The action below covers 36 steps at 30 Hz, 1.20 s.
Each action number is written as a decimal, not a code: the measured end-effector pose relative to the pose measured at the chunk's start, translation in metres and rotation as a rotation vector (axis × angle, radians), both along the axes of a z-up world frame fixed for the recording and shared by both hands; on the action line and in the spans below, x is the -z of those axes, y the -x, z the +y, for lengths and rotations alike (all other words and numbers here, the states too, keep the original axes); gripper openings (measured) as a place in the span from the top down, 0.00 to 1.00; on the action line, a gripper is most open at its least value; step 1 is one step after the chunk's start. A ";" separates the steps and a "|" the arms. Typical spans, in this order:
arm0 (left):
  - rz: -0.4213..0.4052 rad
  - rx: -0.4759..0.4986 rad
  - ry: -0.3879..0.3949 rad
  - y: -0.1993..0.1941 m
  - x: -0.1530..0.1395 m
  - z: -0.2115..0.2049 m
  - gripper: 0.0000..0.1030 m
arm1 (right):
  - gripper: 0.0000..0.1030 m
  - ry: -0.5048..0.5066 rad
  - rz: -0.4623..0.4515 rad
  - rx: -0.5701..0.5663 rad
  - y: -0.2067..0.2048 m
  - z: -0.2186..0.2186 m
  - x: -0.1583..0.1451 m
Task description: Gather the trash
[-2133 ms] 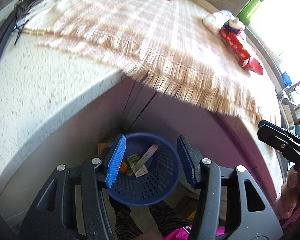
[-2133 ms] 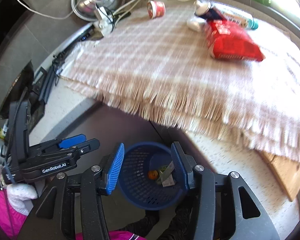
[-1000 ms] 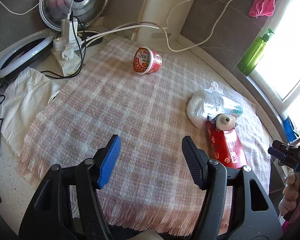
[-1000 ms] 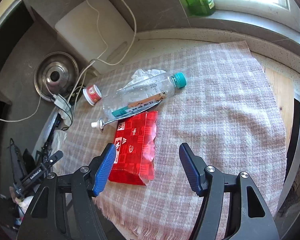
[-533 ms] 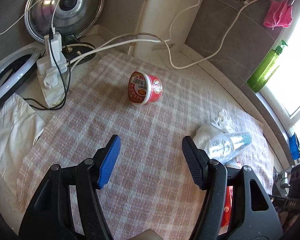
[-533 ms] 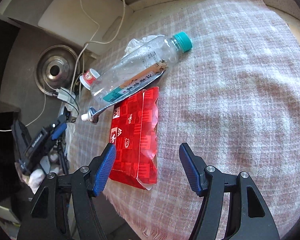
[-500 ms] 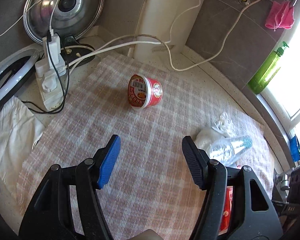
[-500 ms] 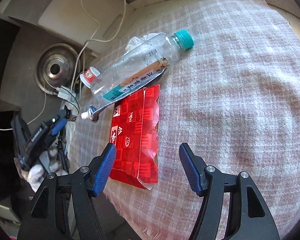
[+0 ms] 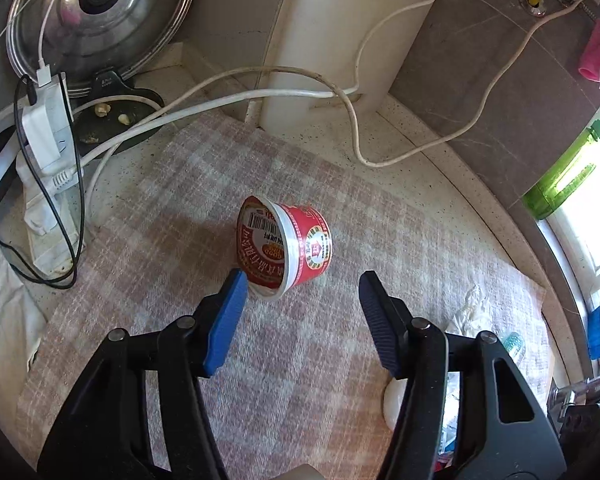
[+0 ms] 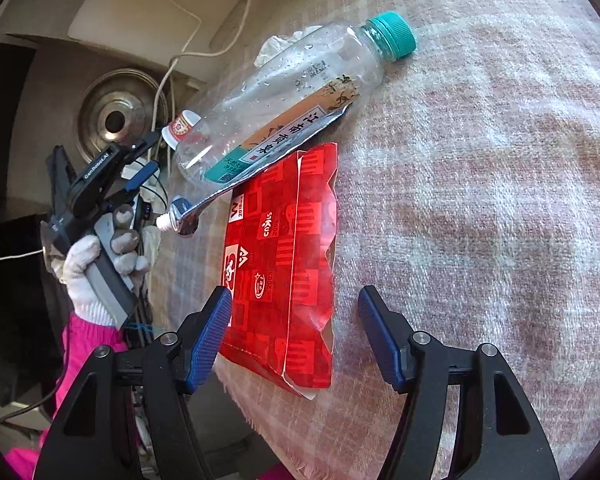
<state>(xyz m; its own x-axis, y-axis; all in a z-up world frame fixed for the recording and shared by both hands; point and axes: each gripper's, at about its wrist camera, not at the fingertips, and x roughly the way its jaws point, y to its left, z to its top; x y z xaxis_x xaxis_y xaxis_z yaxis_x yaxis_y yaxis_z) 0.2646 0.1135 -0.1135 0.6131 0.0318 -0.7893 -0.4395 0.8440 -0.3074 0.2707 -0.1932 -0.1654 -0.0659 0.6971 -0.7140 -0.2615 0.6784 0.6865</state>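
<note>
**Left wrist view: both tongs lined up on their next pieces of trash**

Left wrist cam: the left gripper has closed in on the red cup over the last sec; half a sec ago the cup sat well ahead of the tips, now it lies just beyond them, slightly left of centre, on its side w/ its printed lid facing near-left. Tongs are apart, nothing between them; the blue pad looks close to the cup rim, contact can't be told. The cup rests on the checked cloth, w/ the white cable and power strip farther off at far left.

Right wrist cam: the right gripper has dropped lower toward the red packet, which now fills the gap between its tips. Tongs apart, empty. The packet lies flat near the cloth's near-left edge. Far of it lie the squeezed tube and the clear bottle w/ teal cap, the bottle resting partly on the tube; crumpled tissue sits behind the bottle.

Meaning for the task: approach phase looks almost over for both sides; probably next is closing on cup and packet. Bottle, tube, tissue are still on the cloth, so plenty is left to collect. Likely trouble: the flat packet gives the tips little to bite.
</note>
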 end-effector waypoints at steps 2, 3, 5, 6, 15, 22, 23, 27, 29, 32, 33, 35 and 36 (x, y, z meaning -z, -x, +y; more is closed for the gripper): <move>0.009 -0.007 0.015 -0.007 0.006 0.005 0.49 | 0.37 -0.019 0.018 0.005 -0.004 0.002 0.002; 0.009 -0.009 0.025 -0.010 0.008 0.007 0.49 | 0.37 -0.029 0.024 0.006 -0.006 0.002 0.002; 0.009 -0.005 0.034 -0.017 0.012 0.008 0.51 | 0.37 -0.043 0.033 0.002 -0.008 0.005 0.004; 0.011 -0.001 0.034 -0.020 0.014 0.008 0.55 | 0.37 -0.047 0.035 0.000 -0.008 0.007 0.005; 0.007 0.026 0.057 -0.039 0.027 0.003 0.77 | 0.37 -0.072 0.033 -0.046 -0.007 0.028 0.008; 0.005 0.052 0.045 -0.043 0.026 -0.003 0.96 | 0.60 -0.032 -0.001 -0.074 0.001 0.033 0.009; 0.002 0.052 0.049 -0.042 0.026 -0.003 0.97 | 0.61 -0.038 0.004 -0.066 0.001 0.033 0.009; -0.017 0.056 0.058 -0.033 0.021 -0.003 0.97 | 0.79 -0.068 -0.009 -0.049 0.004 0.029 0.000; -0.025 0.057 0.062 -0.026 0.018 -0.003 0.97 | 0.82 -0.054 -0.046 -0.055 0.005 0.032 -0.009; -0.030 0.059 0.072 -0.015 0.015 -0.003 0.97 | 0.85 -0.028 -0.099 -0.064 0.008 0.038 -0.019; -0.032 0.061 0.077 -0.010 0.014 -0.003 0.97 | 0.86 -0.023 -0.111 -0.066 0.009 0.038 -0.023; -0.038 0.066 0.080 0.002 0.010 -0.004 0.97 | 0.86 -0.002 -0.146 -0.074 0.014 0.036 -0.030; -0.042 0.068 0.078 0.008 0.008 -0.004 0.97 | 0.86 0.008 -0.165 -0.077 0.016 0.035 -0.034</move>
<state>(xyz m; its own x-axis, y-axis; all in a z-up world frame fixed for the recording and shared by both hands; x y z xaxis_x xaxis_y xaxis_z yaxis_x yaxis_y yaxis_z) 0.2567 0.1092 -0.1217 0.6448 -0.0719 -0.7610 -0.3673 0.8440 -0.3909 0.2542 -0.1583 -0.1313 -0.0001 0.6884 -0.7253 -0.4217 0.6576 0.6242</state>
